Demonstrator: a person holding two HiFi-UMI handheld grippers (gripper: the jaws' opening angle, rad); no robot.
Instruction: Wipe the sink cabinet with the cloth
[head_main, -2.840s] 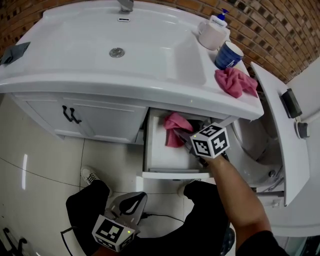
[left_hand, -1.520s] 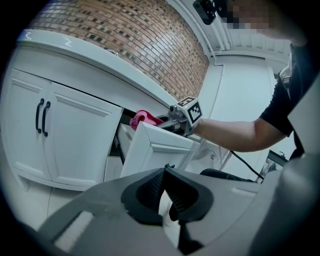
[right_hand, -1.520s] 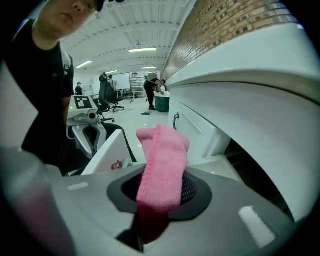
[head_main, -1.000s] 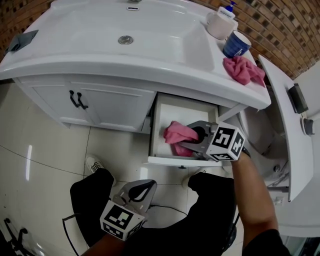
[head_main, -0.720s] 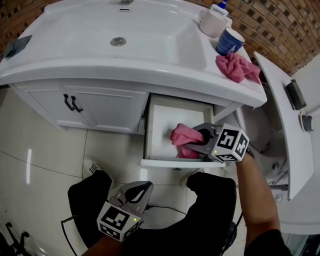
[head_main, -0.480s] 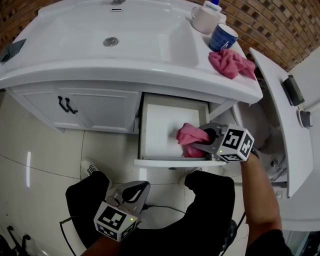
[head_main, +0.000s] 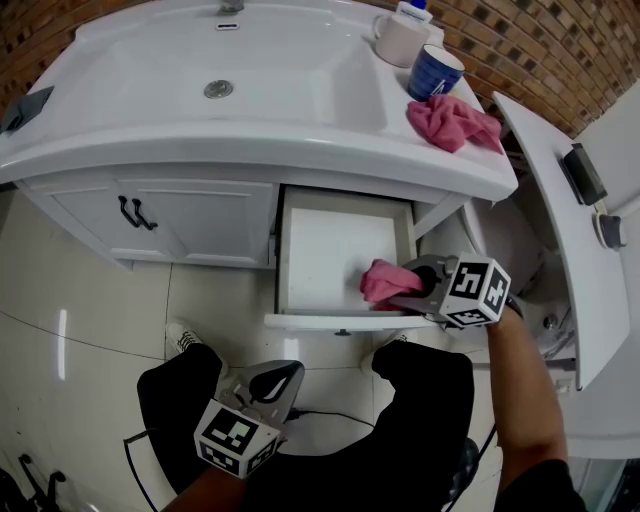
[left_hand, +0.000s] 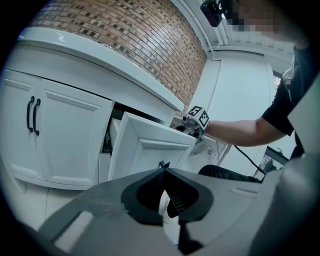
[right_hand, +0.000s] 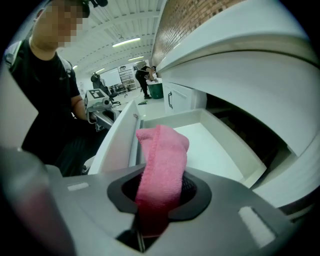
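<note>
Layout around right claw (head_main: 402, 291), at the open drawer (head_main: 330, 235).

Cloth (head_main: 383, 282) sits between the claw's jaws, over the drawer's near right corner. The drawer floor runs left of the claw and beyond it. The surface (head_main: 440, 165) overhangs above and beyond. On it, beyond the claw, lies a second cloth (head_main: 450, 120), with cup (head_main: 433, 72) and mug (head_main: 398, 40) behind that. The basin (head_main: 250, 70) is beyond-left. The cabinet doors (head_main: 150, 215) are left of the drawer. The left claw (head_main: 280, 375) is well apart, nearer the person than the drawer front.

Blue mug (head_main: 434, 72) standing just beside a white cup (head_main: 398, 40); crumpled pink rag (head_main: 452, 121) lying near the mug. Brick wall (head_main: 540, 50) behind, along the top right. Below, a pale glossy tiled floor (head_main: 90, 330) bearing a white shoe (head_main: 183, 340) and a black cable (head_main: 320, 412).
</note>
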